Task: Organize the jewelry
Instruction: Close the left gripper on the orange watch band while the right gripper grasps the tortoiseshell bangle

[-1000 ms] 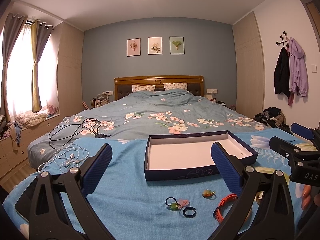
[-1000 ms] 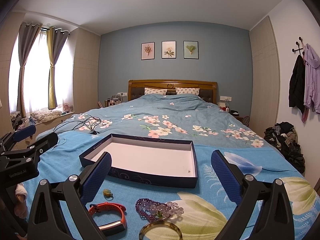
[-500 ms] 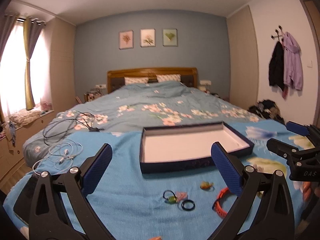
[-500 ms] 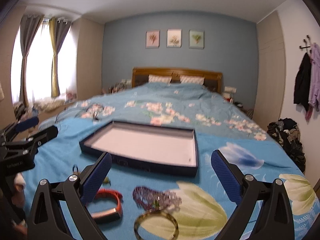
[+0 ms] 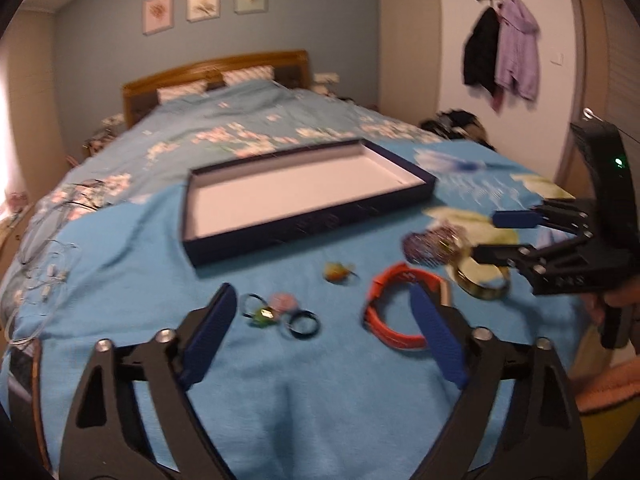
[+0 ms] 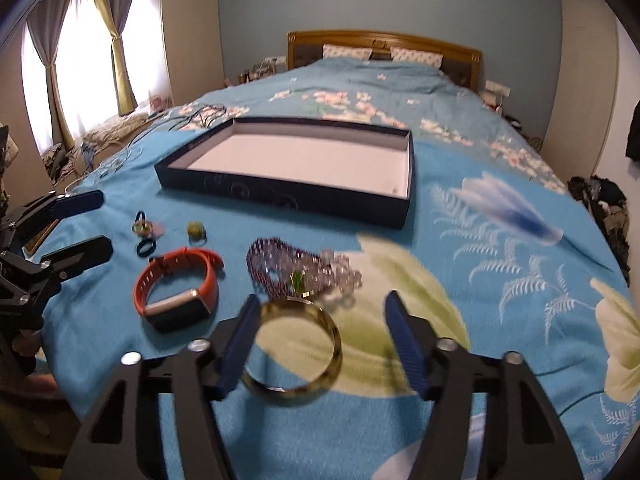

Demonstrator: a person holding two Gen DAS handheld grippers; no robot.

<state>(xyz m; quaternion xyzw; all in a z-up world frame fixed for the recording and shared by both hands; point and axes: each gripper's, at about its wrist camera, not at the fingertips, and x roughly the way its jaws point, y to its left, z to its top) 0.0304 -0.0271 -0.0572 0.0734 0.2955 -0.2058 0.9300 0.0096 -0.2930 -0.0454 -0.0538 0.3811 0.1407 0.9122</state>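
Observation:
A dark blue tray [image 5: 308, 220] [image 6: 280, 196] with a white floor lies empty on the blue bedspread. Jewelry lies in front of it: an orange watch [image 6: 176, 288] [image 5: 396, 276], purple and clear bead bracelets [image 6: 280, 264] [image 5: 432, 244], a gold bangle [image 6: 296, 352] [image 5: 480, 288], a black ring [image 5: 304, 322], a hair tie [image 5: 262, 308] and a small yellow-green ring [image 5: 336, 272]. My left gripper [image 5: 320, 296] [image 6: 100, 224] hovers over the black ring and hair tie, jaws closing, pressing on nothing. My right gripper [image 6: 323, 300] [image 5: 496, 236] straddles the bangle, jaws closing, the right pad still apart from it.
Tangled cables [image 5: 52, 240] [image 6: 200, 114] lie on the bed's left side. A pile of clothes [image 6: 604, 200] sits on the floor at the right. A person's hand [image 5: 624, 300] holds the right gripper's handle. The bed's near edge runs just below both grippers.
Both grippers have tipped downward and sunk toward the jewelry, and their jaws have narrowed. The right one now has the gold bangle between its fingers.

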